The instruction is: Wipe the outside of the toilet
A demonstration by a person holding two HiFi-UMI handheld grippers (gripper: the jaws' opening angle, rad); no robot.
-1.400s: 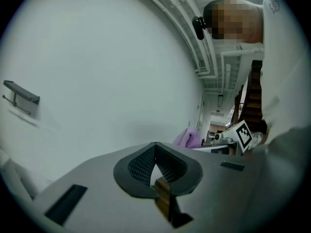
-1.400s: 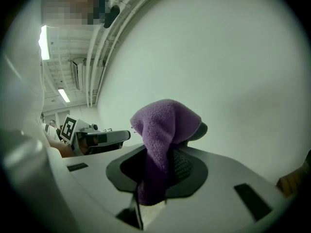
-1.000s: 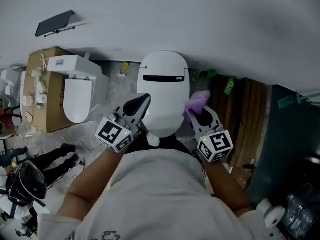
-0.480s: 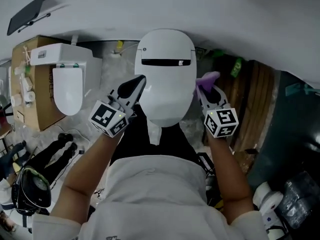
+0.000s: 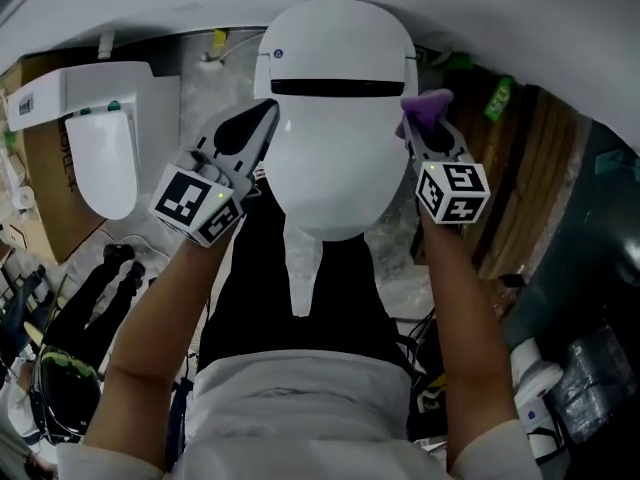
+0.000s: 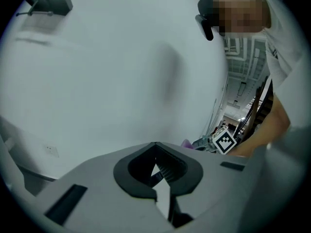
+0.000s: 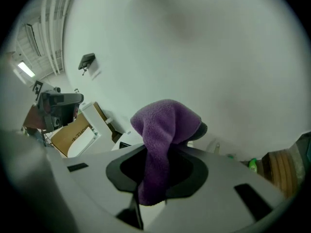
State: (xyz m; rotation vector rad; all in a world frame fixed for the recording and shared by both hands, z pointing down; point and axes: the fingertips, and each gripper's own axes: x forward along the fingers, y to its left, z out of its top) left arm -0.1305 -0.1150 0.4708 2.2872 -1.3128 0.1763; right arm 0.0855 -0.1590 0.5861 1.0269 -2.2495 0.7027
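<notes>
— Where's the toilet?
— Between the grippers. The right gripper jaws pinch a purple cloth beside its rim. The left gripper jaws are closed, empty.

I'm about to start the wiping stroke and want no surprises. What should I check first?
1. Purple fleece cloth clamped in the right gripper: ok.
2. Cloth touching the right side of the white oval toilet: cannot tell.
3. Toilet lid down: ok.
4. Left gripper shut, empty, beside the toilet's left side: ok.
5. Cloth spread flat for wiping: not ok, it is bunched over the jaw tips.
</notes>
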